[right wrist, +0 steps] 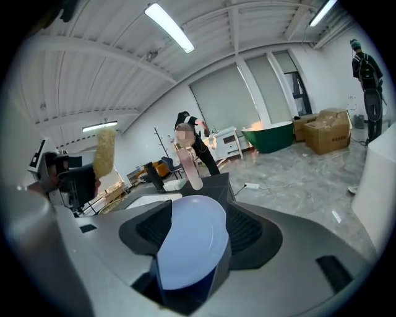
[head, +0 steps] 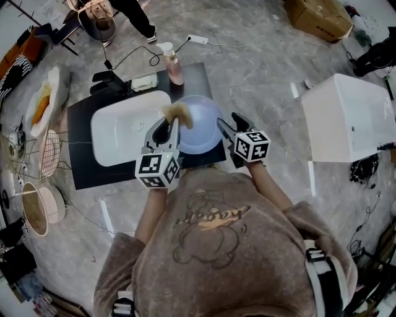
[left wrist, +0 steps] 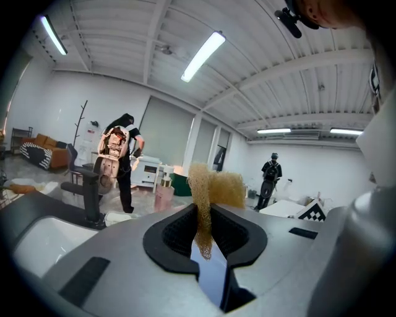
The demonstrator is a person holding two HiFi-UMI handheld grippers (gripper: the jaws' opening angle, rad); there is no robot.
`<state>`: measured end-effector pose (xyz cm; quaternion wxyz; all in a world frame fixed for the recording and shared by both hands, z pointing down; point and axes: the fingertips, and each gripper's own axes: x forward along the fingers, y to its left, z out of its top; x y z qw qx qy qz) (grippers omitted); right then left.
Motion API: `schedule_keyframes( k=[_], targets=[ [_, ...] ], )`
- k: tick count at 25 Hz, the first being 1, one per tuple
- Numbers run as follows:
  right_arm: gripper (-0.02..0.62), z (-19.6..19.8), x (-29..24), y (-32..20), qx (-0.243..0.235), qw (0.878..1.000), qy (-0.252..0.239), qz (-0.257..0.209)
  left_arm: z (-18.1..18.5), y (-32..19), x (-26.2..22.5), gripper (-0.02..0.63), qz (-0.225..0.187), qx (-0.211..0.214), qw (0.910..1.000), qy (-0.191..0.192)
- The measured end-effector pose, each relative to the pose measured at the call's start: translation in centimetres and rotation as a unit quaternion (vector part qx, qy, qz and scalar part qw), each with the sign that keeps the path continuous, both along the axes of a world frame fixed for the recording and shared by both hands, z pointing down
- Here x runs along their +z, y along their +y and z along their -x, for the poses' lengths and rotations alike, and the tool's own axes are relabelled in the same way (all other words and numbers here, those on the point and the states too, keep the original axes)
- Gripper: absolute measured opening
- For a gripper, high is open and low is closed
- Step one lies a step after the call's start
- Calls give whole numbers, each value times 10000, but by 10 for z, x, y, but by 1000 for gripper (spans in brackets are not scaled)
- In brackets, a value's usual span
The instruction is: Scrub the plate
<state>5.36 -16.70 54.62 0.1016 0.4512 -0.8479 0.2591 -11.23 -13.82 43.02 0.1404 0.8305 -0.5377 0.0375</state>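
A pale blue plate (head: 199, 127) lies over the right end of the white sink (head: 127, 133); in the right gripper view the plate (right wrist: 192, 244) stands tilted between the jaws. My right gripper (head: 226, 125) is at the plate's right rim, jaws wide apart, and I see no pad pressing on it. My left gripper (head: 169, 125) is shut on a yellow mesh scrubber (head: 178, 112), which it holds over the plate's left rim. In the left gripper view the scrubber (left wrist: 213, 186) sticks up out of the closed jaws of that gripper (left wrist: 203, 234).
On the black counter (head: 83, 164) stand a black faucet (head: 108, 82), a soap dish (head: 144, 82) and a pink pump bottle (head: 174, 67). A white cabinet (head: 346, 117) is to the right, baskets (head: 37, 207) to the left, a cardboard box (head: 317, 15) and a person's legs (head: 137, 17) beyond.
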Motion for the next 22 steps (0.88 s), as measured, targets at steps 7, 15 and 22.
schedule_keyframes(
  k=[7, 15, 22],
  targets=[
    [233, -4, 53, -22, 151, 9969, -287, 724, 0, -5, 6, 64, 95, 83, 9999, -66],
    [188, 4, 106, -31, 62, 9896, -263, 1415, 11, -6, 14, 64, 222, -23, 9997, -102],
    [135, 7, 121, -31, 12, 9850, -423, 1672, 20, -3, 19, 64, 285, -139, 9994, -103]
  ],
)
